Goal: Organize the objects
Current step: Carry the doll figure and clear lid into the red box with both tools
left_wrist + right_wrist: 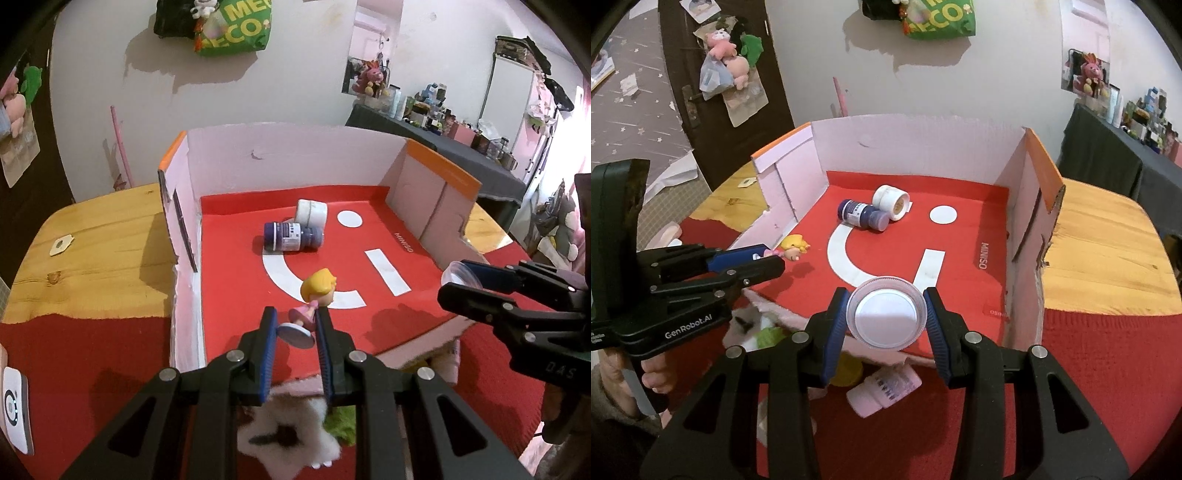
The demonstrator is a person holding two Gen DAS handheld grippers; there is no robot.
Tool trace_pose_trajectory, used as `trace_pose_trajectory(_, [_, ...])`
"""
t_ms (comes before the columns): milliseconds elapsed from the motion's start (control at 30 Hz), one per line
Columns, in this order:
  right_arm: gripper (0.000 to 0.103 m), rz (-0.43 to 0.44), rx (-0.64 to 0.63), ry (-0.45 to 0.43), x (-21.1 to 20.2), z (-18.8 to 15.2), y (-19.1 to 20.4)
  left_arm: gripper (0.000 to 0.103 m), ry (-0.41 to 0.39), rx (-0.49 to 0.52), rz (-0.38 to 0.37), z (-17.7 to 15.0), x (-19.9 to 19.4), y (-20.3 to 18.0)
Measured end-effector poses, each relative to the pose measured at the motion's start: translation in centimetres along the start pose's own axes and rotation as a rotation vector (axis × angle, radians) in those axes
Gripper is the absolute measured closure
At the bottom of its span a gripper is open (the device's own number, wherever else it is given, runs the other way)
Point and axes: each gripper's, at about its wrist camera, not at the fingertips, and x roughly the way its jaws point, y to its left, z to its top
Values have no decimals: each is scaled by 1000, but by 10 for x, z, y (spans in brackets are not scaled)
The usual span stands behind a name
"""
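My left gripper is shut on a small doll with yellow hair and a pink dress, held over the near edge of the open cardboard box. In the right wrist view the doll sticks out of the left gripper at the box's near left corner. My right gripper is shut on a round clear-rimmed white jar above the box's front edge. Seen from the left, the right gripper holds that jar at the box's right side. On the box's red floor lie a dark blue bottle and a white tub.
The box stands on a wooden table partly covered by a red cloth. In front of the box on the cloth lie a white labelled bottle, a yellow item and a white furry toy. A white device lies at the far left.
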Motion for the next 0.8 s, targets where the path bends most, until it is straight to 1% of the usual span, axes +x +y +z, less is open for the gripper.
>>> trace_pose_trajectory(400, [64, -9, 13, 66, 32, 8, -13, 81, 55, -9, 3, 7, 26, 6])
trace_pose_trajectory(800, [64, -16, 25, 103, 48, 11, -22, 81, 85, 4, 10, 8, 39, 4])
